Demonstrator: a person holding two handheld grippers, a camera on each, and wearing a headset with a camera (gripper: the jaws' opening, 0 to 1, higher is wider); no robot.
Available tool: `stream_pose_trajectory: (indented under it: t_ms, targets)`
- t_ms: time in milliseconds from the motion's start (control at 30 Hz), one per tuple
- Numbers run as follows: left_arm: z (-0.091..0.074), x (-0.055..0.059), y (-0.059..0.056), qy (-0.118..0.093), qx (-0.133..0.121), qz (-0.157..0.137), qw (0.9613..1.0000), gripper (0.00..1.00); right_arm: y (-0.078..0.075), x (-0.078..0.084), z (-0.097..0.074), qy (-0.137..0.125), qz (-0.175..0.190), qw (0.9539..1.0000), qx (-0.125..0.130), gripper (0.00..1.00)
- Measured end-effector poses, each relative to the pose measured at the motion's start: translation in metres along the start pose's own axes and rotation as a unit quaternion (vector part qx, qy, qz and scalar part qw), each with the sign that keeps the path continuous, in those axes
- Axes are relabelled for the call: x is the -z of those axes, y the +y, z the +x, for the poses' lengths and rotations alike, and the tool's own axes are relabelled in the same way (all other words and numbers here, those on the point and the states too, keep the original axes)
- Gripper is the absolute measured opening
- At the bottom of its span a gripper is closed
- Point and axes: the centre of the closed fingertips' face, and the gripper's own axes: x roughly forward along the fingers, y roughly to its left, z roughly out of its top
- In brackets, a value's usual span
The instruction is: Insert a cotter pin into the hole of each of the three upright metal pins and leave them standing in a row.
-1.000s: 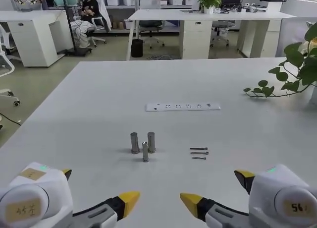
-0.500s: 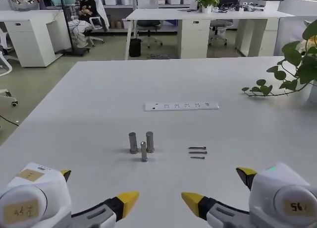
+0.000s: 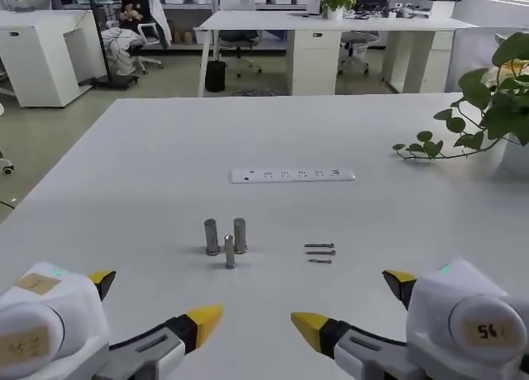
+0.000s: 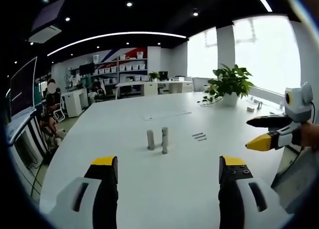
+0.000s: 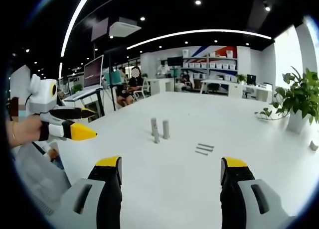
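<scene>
I hold my left tool [image 3: 154,299] low at the near left edge of a wide white desk [image 3: 372,223], its two yellow-tipped jaws spread wide with nothing between them. My right tool [image 3: 354,301] sits at the near right edge, and its jaws are likewise spread apart and carry nothing. Both tools hang above the desk surface, well apart from the parts.

Toward the middle of the desk, three short grey metal pins [image 3: 227,239] stand upright in a tight cluster. Two stand side by side at the back, and the third is just in front of them, close to the gap between the pair. To their right, set apart from them, three thin cotter pins [image 3: 320,253] lie flat on the desk, parallel and stacked one behind another.

Farther back, a white power strip [image 3: 293,175] lies across the desk. A leafy green plant [image 3: 488,107] sits at the far right edge, with a trailing stem reaching over the surface. Beyond the desk are more white desks and a seated person [image 3: 131,12].
</scene>
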Motion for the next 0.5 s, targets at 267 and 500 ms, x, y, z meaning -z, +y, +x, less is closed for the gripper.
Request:
stream_pose_trajectory:
  t_ms: [267,500]
  targets:
    - [0.022,-0.001,-0.004,0.002,0.023,0.02,0.9995,0.72,-0.001,-0.002,0.001,0.004,-0.002,1.0,-0.002,0.78]
    - [0.045,-0.008,0.0,-0.017,0.036,0.004,0.9992,0.63,-0.003,0.0,0.007,-0.001,0.006,1.0,0.0,0.75]
